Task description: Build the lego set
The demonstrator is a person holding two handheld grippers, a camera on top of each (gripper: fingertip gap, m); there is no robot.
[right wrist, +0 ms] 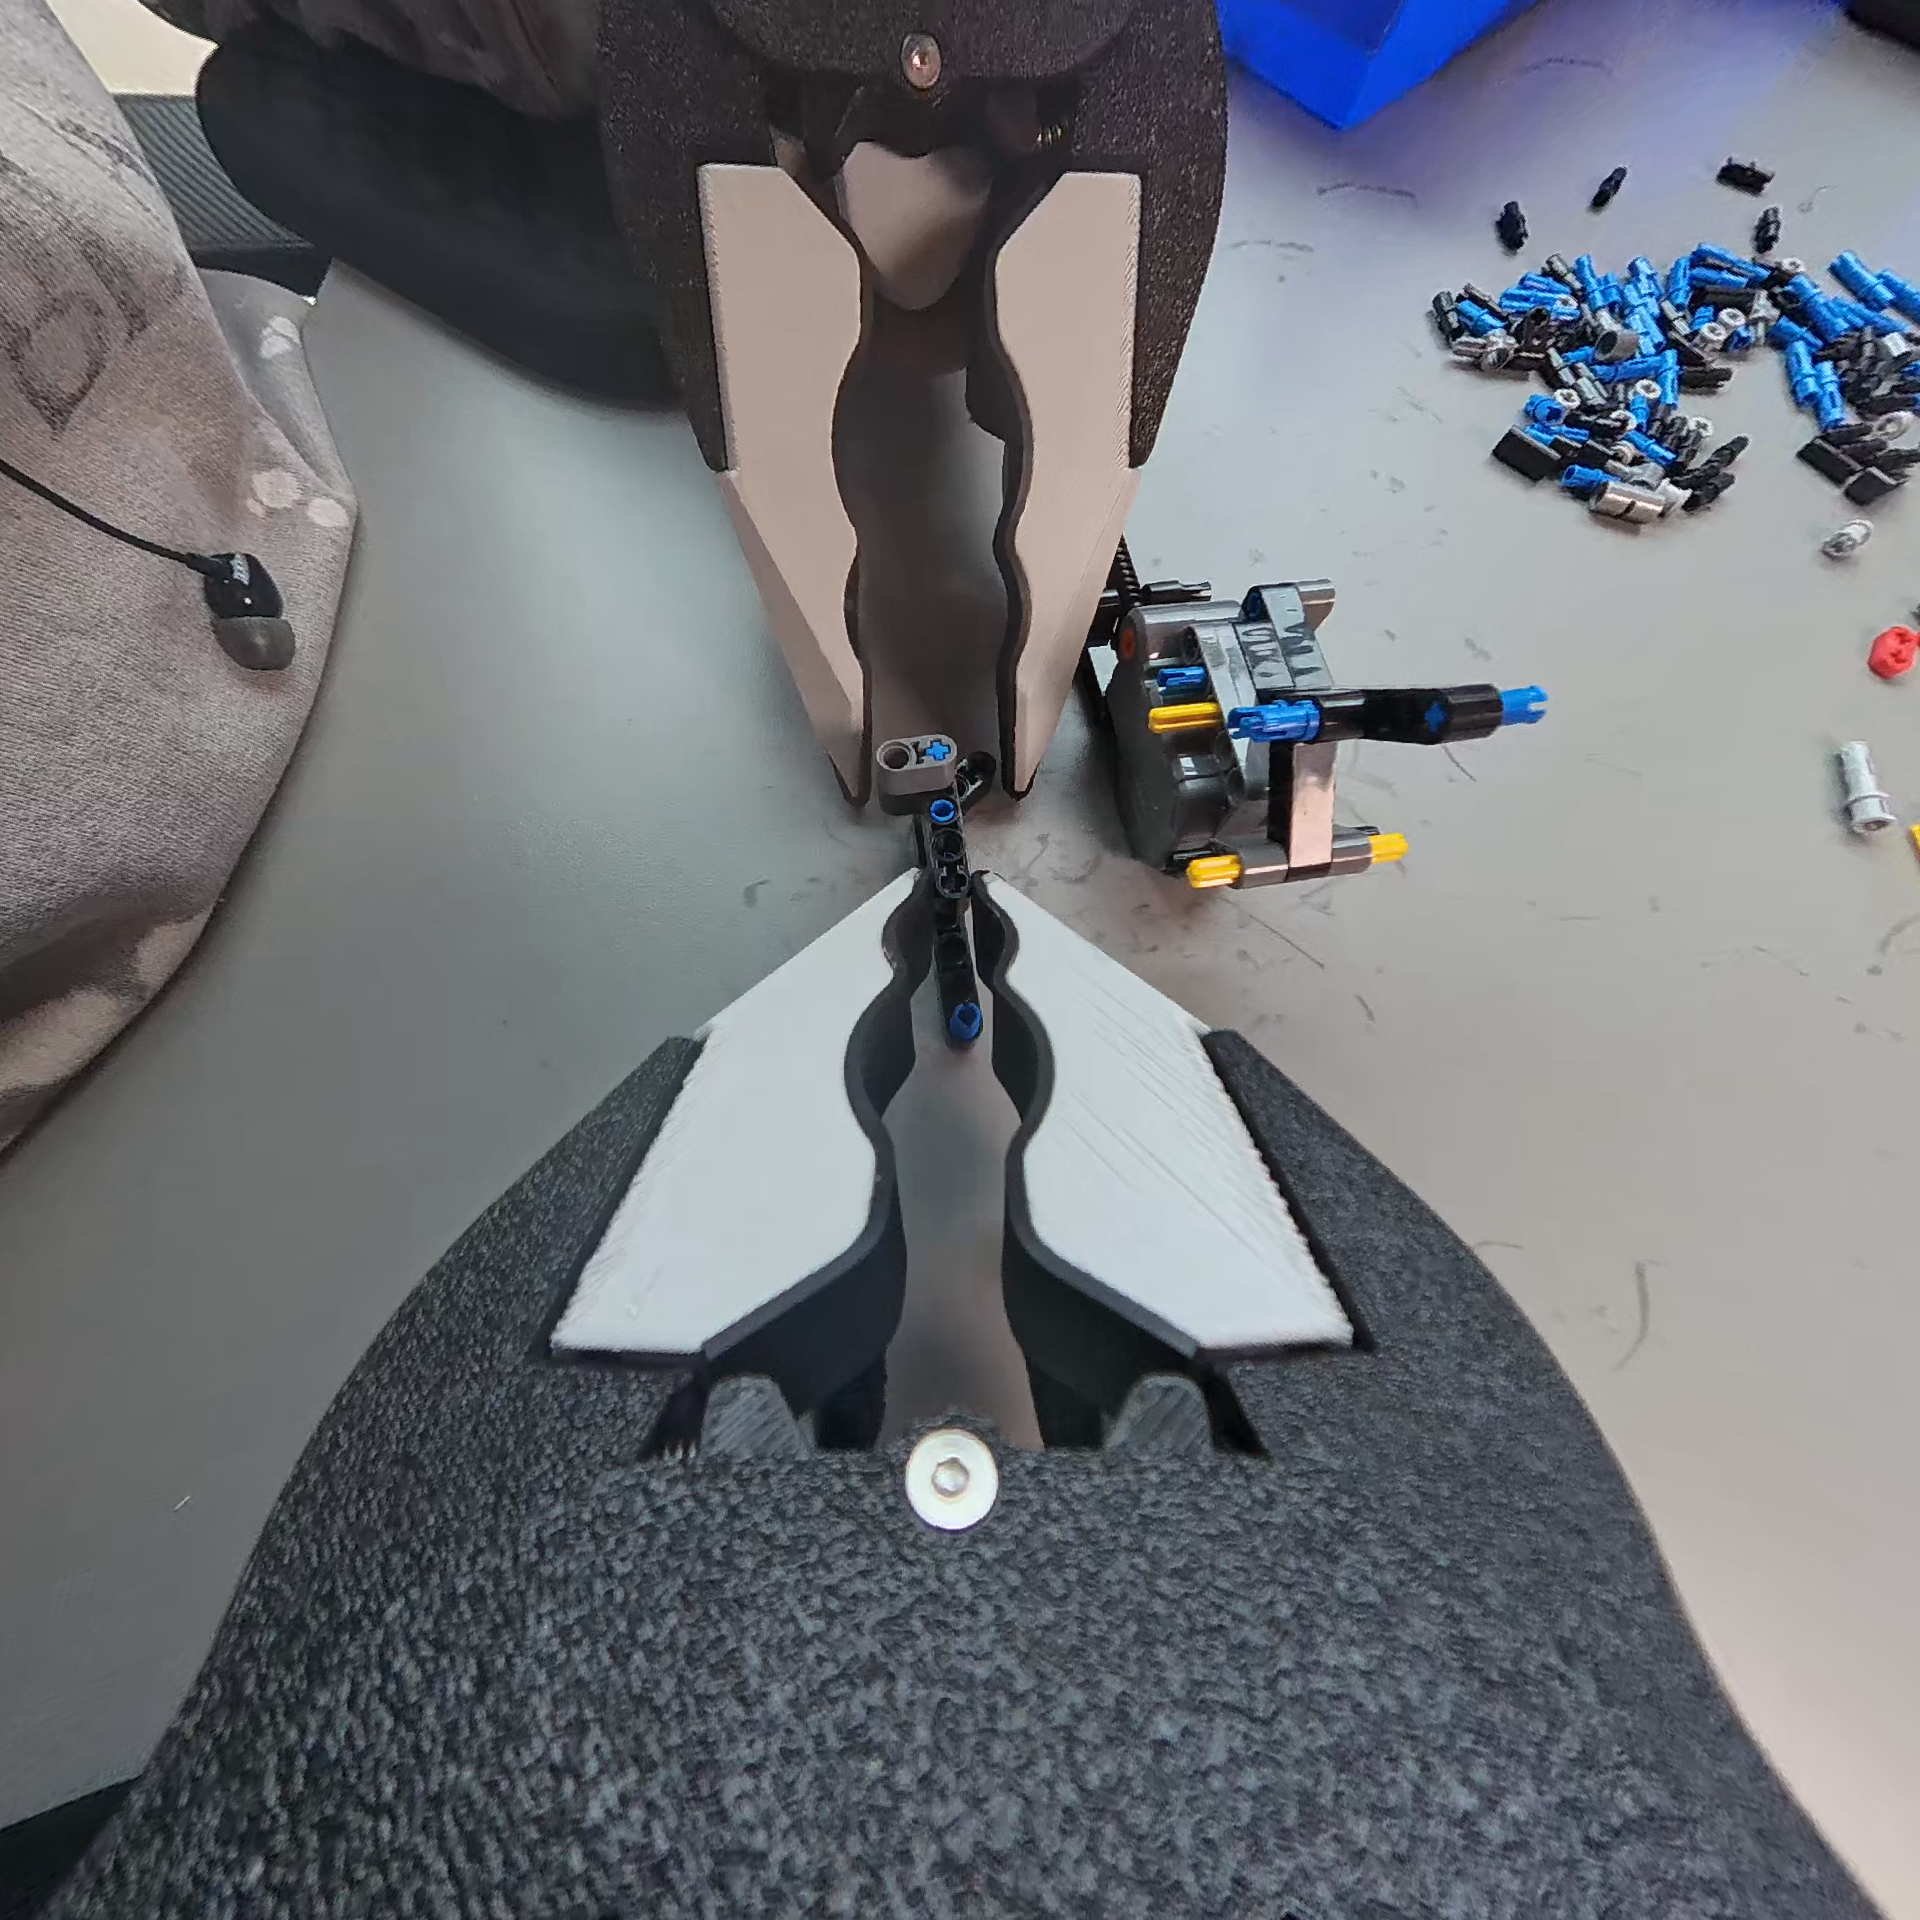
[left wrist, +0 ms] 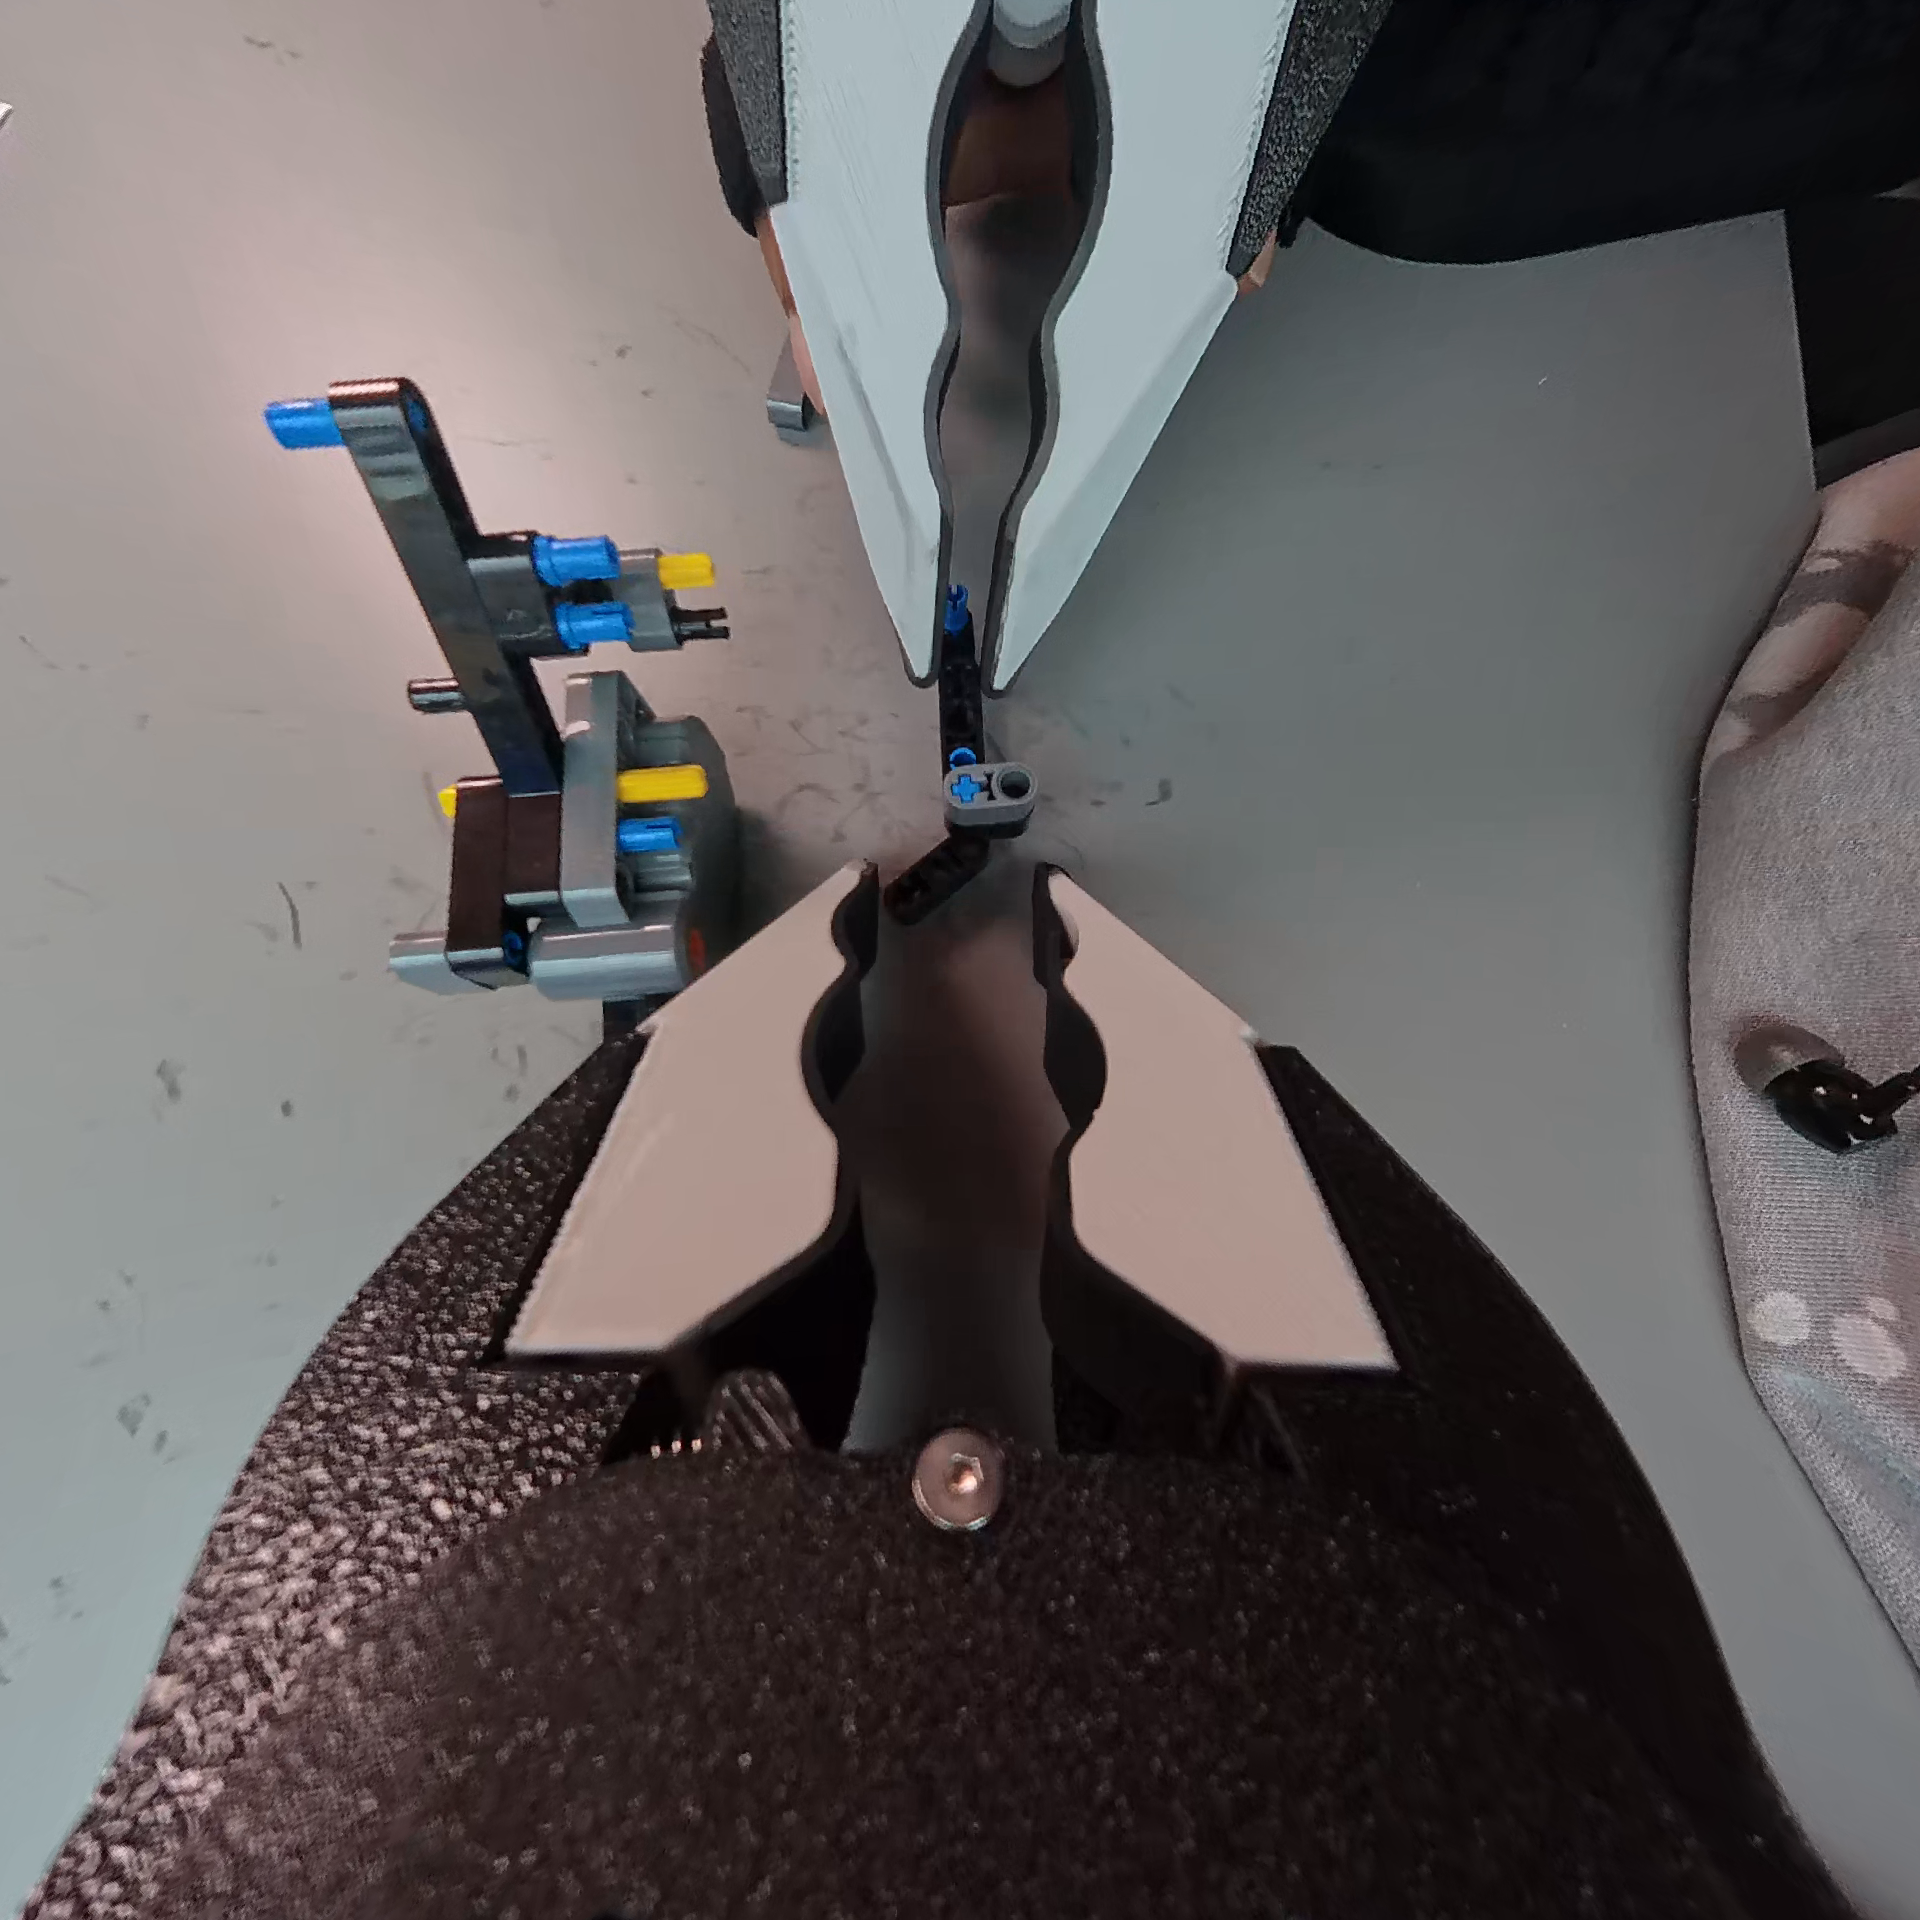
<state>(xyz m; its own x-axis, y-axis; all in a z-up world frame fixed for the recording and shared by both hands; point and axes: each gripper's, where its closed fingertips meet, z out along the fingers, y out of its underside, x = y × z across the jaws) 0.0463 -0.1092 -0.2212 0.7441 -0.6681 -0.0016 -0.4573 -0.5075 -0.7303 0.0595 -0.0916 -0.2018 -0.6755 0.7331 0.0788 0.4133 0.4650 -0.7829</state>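
A: Status of both tongs?

B: Right gripper (right wrist: 948,883) pinches the bent black beam (right wrist: 948,914); left gripper (left wrist: 954,878) stands spread around its far end, beside the grey connector (left wrist: 989,800).

A: View differences?

B: Only the right wrist view shows the loose pin pile (right wrist: 1704,364) and blue bin (right wrist: 1382,52). The sub-assembly (left wrist: 540,748) stands near; bare table (left wrist: 1403,727) opposite.

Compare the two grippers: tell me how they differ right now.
The right gripper is shut on the black beam; the left gripper stands open around the beam's far, angled end. The right gripper's fingers look white; the left gripper's fingers look pinkish-tan. Both point tip to tip over the grey table.
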